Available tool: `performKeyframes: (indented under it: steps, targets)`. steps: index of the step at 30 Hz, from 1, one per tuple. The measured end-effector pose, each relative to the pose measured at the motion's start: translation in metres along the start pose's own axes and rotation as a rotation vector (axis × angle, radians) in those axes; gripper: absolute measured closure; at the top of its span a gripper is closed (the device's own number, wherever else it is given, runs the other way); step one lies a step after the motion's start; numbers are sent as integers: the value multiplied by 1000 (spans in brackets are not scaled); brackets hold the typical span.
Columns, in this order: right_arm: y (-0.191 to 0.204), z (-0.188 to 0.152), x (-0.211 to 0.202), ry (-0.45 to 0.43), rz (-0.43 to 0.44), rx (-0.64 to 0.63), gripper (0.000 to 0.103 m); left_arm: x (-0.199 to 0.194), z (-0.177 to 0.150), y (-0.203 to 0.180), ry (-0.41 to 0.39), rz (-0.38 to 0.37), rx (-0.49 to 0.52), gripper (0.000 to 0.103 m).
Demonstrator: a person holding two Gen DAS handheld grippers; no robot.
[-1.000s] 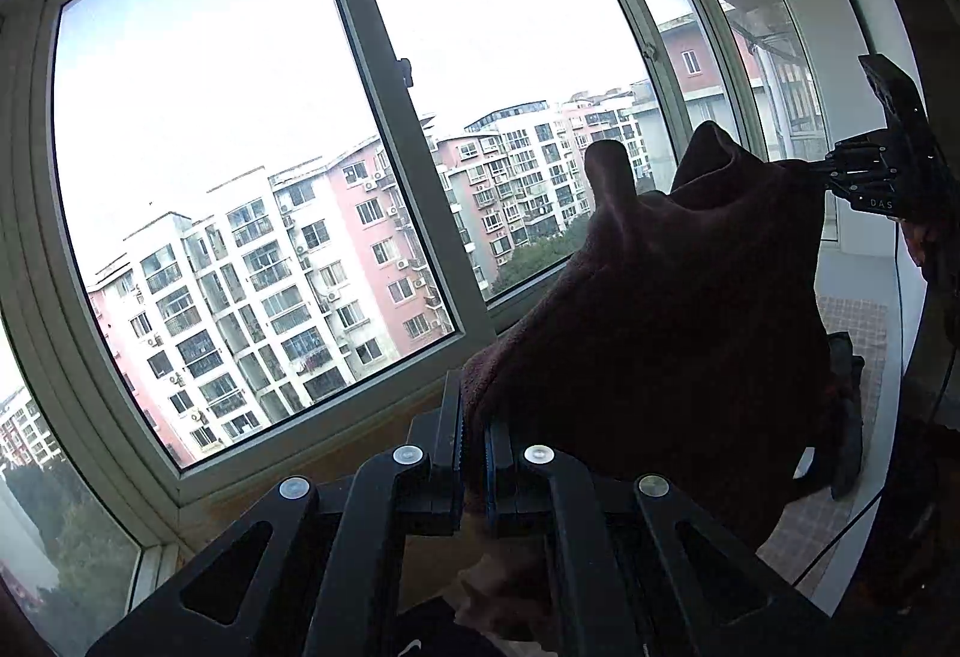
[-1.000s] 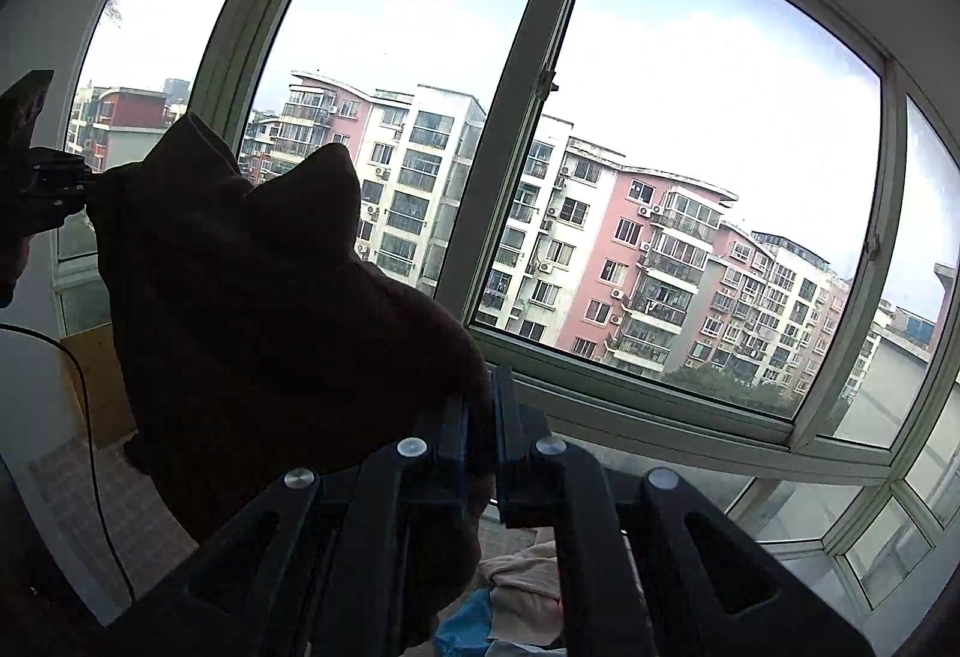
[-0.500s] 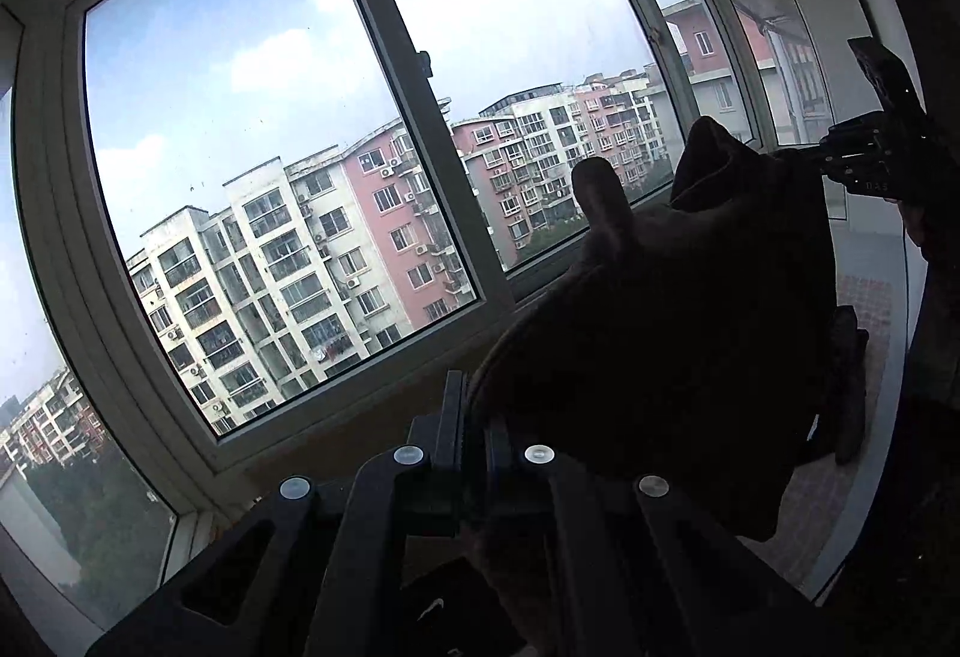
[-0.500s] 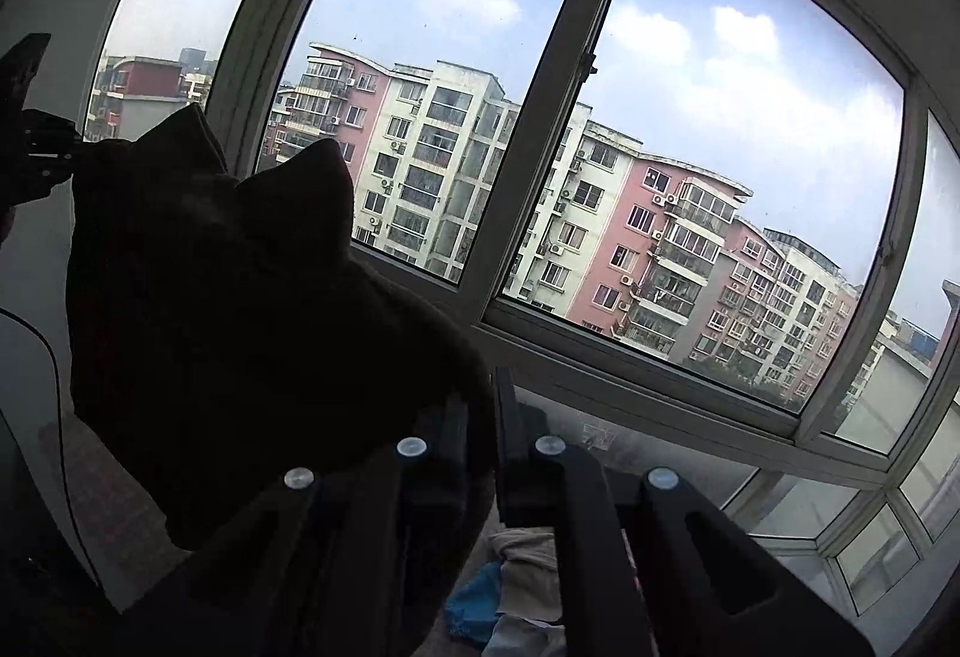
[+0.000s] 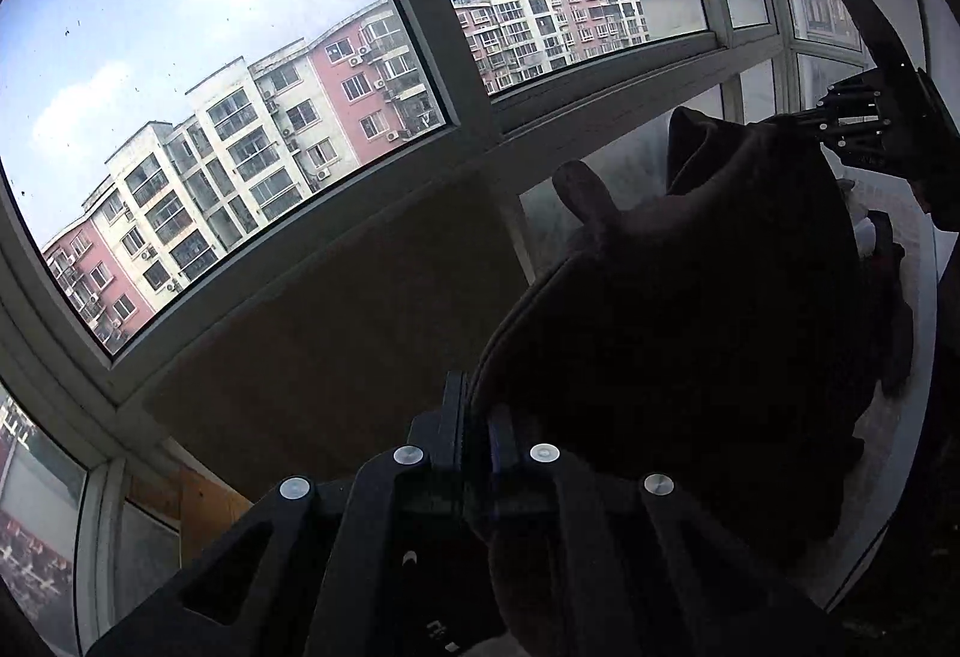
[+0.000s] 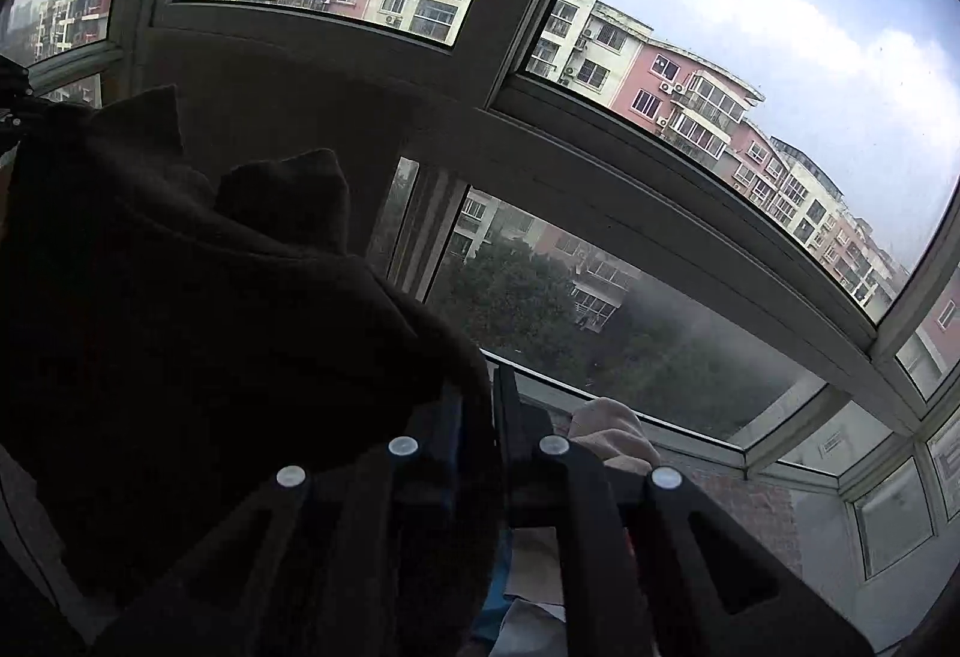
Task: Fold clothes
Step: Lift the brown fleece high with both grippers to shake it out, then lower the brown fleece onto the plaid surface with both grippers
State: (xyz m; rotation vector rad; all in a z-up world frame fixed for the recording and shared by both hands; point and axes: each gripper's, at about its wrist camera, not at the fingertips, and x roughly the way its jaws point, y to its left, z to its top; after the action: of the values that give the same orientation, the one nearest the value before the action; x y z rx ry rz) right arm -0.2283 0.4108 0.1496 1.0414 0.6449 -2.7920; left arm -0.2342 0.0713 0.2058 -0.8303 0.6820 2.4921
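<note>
A dark brown garment [image 5: 690, 333] hangs stretched between my two grippers in front of a big window. My left gripper [image 5: 475, 411] has one edge of it between its fingers, and the jaws are opening slightly with the cloth still in them. My right gripper [image 6: 485, 405] has the opposite edge of the garment [image 6: 198, 333] between its fingers, and those jaws are also opening. The left wrist view shows the right gripper [image 5: 840, 123] at the far right, with a corner of the cloth still on it. Two loose flaps stick up from the top edge.
The window frame [image 5: 456, 75] and the dark wall under its sill fill the background. Below my right gripper lies a pile of other clothes, with a beige piece [image 6: 609, 432] and a blue piece [image 6: 489, 597]. A brick-tiled wall [image 6: 768, 507] shows at lower right.
Both grippers have dropped and tilted downward with the garment. The sill and wall under the window now fill the middle of both views. The right gripper's fingers stand slightly further apart.
</note>
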Motion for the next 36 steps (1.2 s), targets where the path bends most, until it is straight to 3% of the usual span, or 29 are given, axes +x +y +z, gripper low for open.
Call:
performKeyframes:
  steps: [3,5,7,8,10,13,15,19,25,29,31,36]
  targets:
    - [17,-37,125,226,41,34,81,126,-28,-9,184,-65,-85,91]
    - [20,-70,160,299,52,59,81,184,-51,-11,284,-62,-121,94]
    - [11,-101,162,313,52,88,80,200,-74,-7,315,-32,-137,93]
    - [2,-116,158,326,67,112,78,199,-86,-4,326,-52,-164,94]
    - [-12,-147,152,357,112,162,52,191,-114,-7,359,-116,-178,84]
    - [-23,-195,142,435,108,194,50,183,-159,-20,428,-165,-191,73]
    - [-22,-228,133,487,89,208,50,183,-189,-26,488,-171,-208,73]
    - [-22,-288,101,548,142,337,50,161,-256,-38,584,-157,-272,74]
    - [0,-337,66,591,210,494,50,119,-325,-68,682,-183,-366,63]
    - [16,-341,68,589,248,528,50,123,-332,-79,680,-187,-409,68]
    - [19,-340,70,578,273,561,50,124,-328,-86,664,-194,-389,85]
    - [29,-338,74,575,291,581,48,116,-318,-91,627,-197,-365,98]
